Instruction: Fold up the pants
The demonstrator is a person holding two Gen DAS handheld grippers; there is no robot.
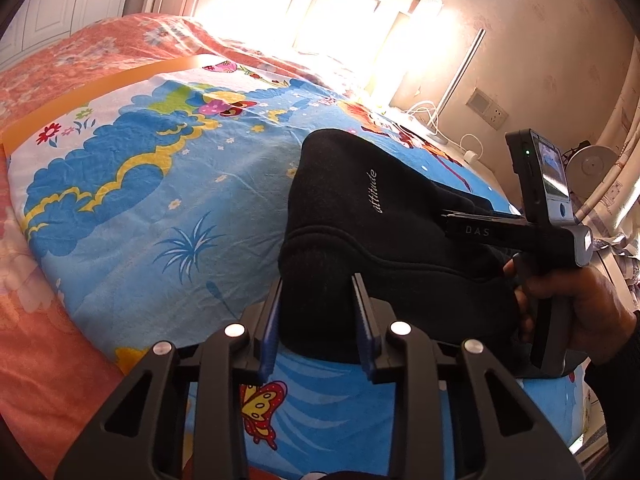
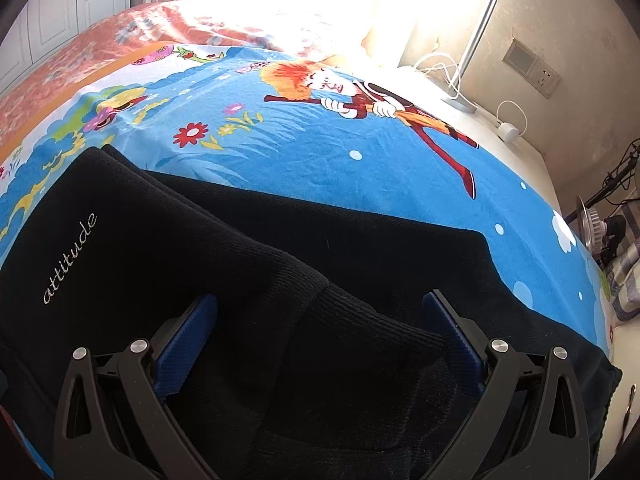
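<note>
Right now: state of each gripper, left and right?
Left gripper: closed on a bunched fold of the black pants.
Right gripper: open, jaws wide apart over the pants, gripping nothing.

My two wrist cameras both look steeply down, close over the pants [image 1: 384, 216], sharing them and the sheet [image 2: 320, 152] beyond.

I read "attitude" stitched in pale script on the black pants [image 2: 168, 248], and "DAS" on the right gripper [image 1: 478, 232] finger.
</note>
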